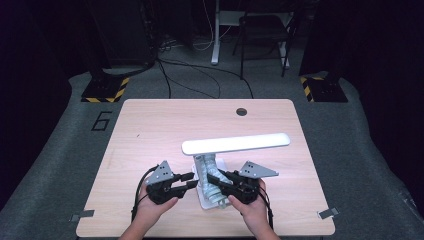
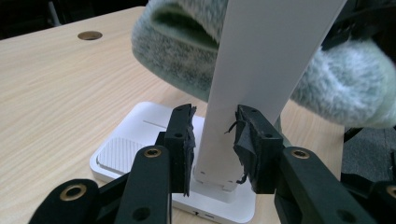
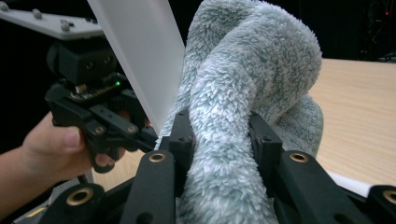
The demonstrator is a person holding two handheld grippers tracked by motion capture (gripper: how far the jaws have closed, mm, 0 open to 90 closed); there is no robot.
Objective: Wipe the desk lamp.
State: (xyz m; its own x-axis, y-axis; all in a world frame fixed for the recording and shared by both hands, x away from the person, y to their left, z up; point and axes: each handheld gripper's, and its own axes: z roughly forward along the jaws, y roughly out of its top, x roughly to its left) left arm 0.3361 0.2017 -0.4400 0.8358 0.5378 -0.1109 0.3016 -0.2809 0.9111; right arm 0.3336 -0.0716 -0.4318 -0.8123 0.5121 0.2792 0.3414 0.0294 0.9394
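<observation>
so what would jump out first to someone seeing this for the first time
A white desk lamp stands near the table's front edge, with a fluffy grey-green cloth wound around its stem. The right gripper pinches that cloth, while the left gripper brackets the stem just above the base.

Fluffy grey-green cloth [image 1: 210, 172] wound around upright white lamp [image 1: 235, 143].

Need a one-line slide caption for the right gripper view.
Right gripper clamps fuzzy grey-green cloth wound around the white lamp stem.
</observation>
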